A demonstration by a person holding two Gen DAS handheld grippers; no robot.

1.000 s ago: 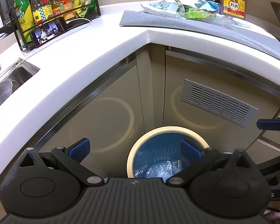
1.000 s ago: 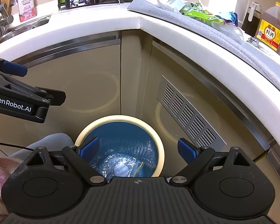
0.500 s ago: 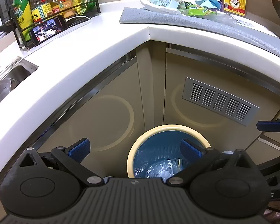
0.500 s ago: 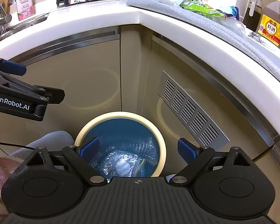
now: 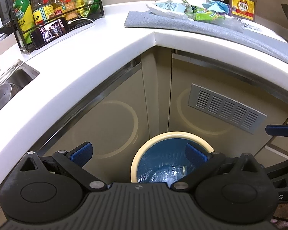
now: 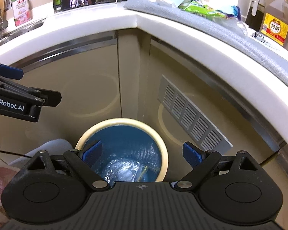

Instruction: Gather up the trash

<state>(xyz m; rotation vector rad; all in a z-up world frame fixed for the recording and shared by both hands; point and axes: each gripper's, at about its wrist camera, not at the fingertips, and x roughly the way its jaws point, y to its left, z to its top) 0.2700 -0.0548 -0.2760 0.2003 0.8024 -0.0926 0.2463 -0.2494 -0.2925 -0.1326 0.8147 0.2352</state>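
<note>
Now both grippers are held wide apart and empty above the floor: the left gripper [image 5: 138, 151] is spread with nothing between its blue pads [image 5: 81, 151], and the right gripper [image 6: 142, 153] is likewise splayed, touching nothing. Below them, the cream-rimmed bin [image 6: 163, 153] with its blue liner is seen against the cabinet corner, with crumpled clear plastic [image 6: 122, 170] lying inside it. Up on the counter, the remaining trash pile [image 5: 192, 11] of wrappers is left on the grey mat [image 5: 201, 28], beside the yellow-labelled bottle [image 5: 242, 2].
</note>
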